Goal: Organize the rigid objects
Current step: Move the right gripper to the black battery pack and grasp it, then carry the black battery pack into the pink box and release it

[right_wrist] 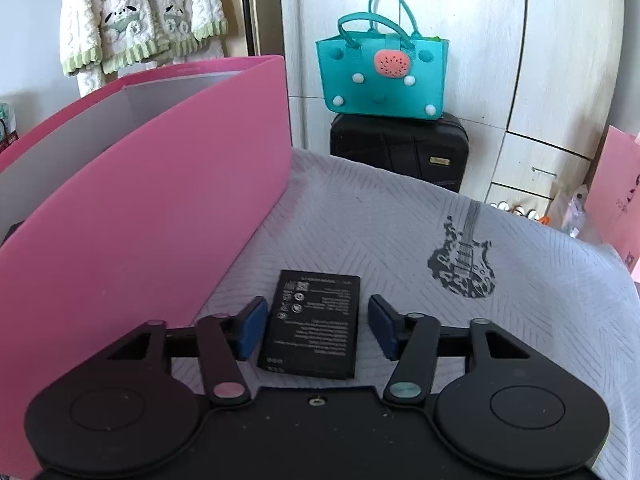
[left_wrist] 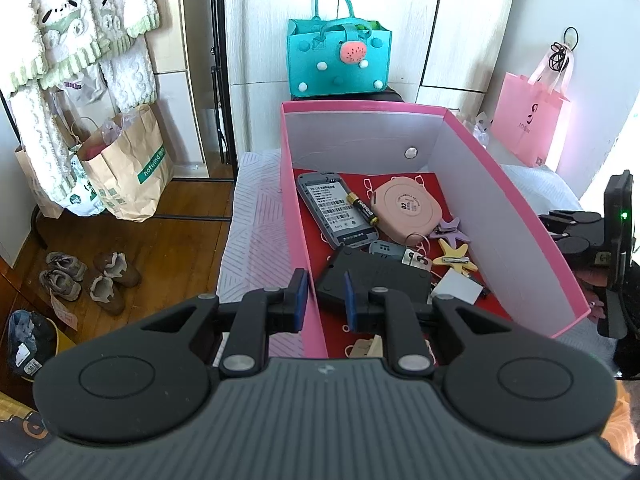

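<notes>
- Step in hand: pick-up of the flat black rectangular battery pack (right_wrist: pixel 312 320), which lies printed face up on the grey-white cloth-covered surface (right_wrist: pixel 400 240), towards its near edge and just beside the outer right wall of the tall pink cardboard box (right_wrist: pixel 140 200).
- Right tool (right_wrist: pixel 316 312): spread, one blue pad on each long side of the pack. A gap shows at the right-hand pad, so the pack is not gripped.
- Next move, in my judgement: close squarely on the long edges, lift above the box rim, then carry leftward and release inside.
- Left tool (left_wrist: pixel 324 300): jaws drawn close together astride the box's left wall. Whether the pads press it cannot be told.
- Obstruction: the high right wall stands between the pack and the box interior.
- Box contents: a black flat device (left_wrist: pixel 380 280) at the near end, then yellow and purple star-shaped clips (left_wrist: pixel 456 256), a grey phone body (left_wrist: pixel 336 208), a black-and-gold cylindrical cell (left_wrist: pixel 362 208) and a round pink case (left_wrist: pixel 408 208). Free floor is scarce.
- Beyond the far edge: a teal felt handbag (right_wrist: pixel 380 76) on a black suitcase (right_wrist: pixel 400 152), clear of the work.
</notes>
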`<state>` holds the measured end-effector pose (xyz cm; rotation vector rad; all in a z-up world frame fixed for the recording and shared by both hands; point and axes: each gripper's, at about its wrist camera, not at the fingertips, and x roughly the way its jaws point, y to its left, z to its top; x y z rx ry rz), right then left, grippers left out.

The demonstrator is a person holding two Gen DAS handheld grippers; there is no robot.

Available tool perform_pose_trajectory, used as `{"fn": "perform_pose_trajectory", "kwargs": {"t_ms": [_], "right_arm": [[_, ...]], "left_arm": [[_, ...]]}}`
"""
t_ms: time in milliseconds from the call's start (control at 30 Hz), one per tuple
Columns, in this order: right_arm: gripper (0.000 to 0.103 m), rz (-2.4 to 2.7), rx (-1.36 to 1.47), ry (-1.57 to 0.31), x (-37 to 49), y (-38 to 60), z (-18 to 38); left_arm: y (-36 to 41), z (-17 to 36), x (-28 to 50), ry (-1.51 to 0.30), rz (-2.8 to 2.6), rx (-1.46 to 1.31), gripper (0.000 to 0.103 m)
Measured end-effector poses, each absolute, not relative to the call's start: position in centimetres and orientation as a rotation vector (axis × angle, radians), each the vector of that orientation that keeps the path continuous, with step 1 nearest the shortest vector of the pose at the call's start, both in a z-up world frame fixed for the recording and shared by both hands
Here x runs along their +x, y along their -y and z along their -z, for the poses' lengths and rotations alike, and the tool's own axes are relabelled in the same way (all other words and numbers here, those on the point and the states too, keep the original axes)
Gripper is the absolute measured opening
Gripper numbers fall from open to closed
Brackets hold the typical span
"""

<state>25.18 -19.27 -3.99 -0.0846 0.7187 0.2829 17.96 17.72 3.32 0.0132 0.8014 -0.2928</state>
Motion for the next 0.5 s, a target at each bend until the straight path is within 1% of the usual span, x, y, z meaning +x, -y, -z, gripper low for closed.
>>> {"fn": "perform_pose_trajectory", "kwargs": {"t_ms": [167, 500], "right_arm": [[0.055, -0.250, -0.058, -0.678, 23.2, 19.4, 4.4], [0.055, -0.254, -0.066, -0.639, 20.6, 19.5, 2.7]], "left_arm": [[-17.9, -3.2, 17.8, -0.803, 0.289, 0.010, 0.017], [-17.8, -3.2, 17.8, -0.802, 0.290, 0.006, 0.017]]}}
